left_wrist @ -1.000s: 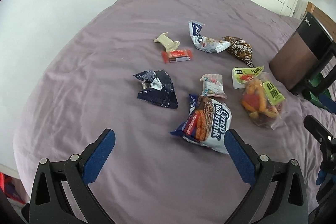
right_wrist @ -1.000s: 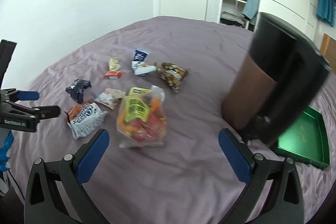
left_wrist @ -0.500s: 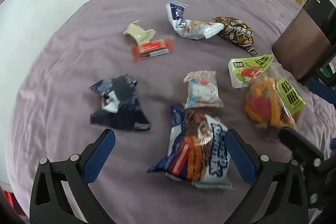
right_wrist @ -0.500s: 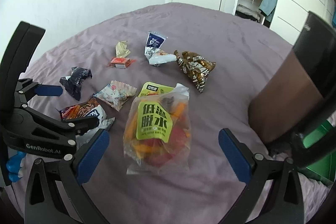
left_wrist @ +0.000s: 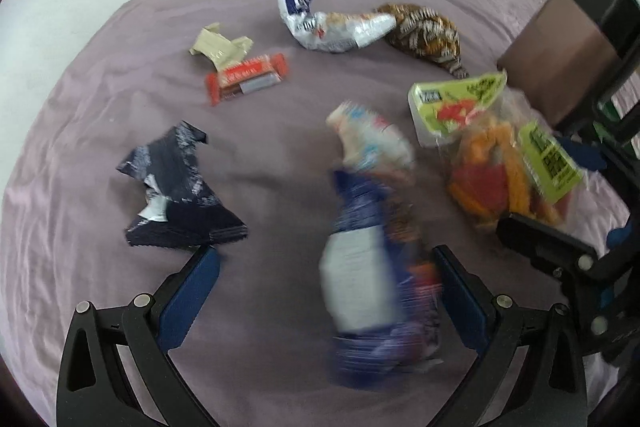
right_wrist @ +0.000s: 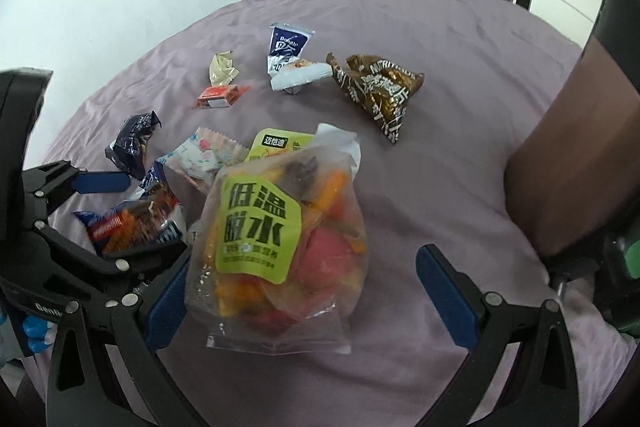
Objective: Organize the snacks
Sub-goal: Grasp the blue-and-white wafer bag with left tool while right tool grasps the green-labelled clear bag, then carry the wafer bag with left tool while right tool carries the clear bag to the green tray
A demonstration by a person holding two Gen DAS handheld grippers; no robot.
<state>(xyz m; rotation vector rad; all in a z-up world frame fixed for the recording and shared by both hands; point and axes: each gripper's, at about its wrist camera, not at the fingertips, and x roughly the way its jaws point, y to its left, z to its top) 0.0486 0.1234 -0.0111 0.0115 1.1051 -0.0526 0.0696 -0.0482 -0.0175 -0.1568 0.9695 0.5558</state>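
1. Scanning the left wrist view from the left: a dark wrapper [left_wrist: 180, 187] lies at centre left, just beyond the left finger [left_wrist: 188, 297].
2. Left gripper [left_wrist: 324, 291]: released, jaws wide. A blue-white bag [left_wrist: 372, 291] lies between them, nearer the right finger, long axis running up the frame, along the fingers. Blur hides its print.
3. Right wrist view: right gripper [right_wrist: 300, 295] is also released. A clear bag [right_wrist: 280, 239] with a green label fills the lower centre, against the left finger and well apart from the right one; long axis up the frame.
4. Judgement: each gripper is nearest its own bag.
5. Brown bin [right_wrist: 568, 163], right edge, is cut off. Whether either bag is touched cannot be told.
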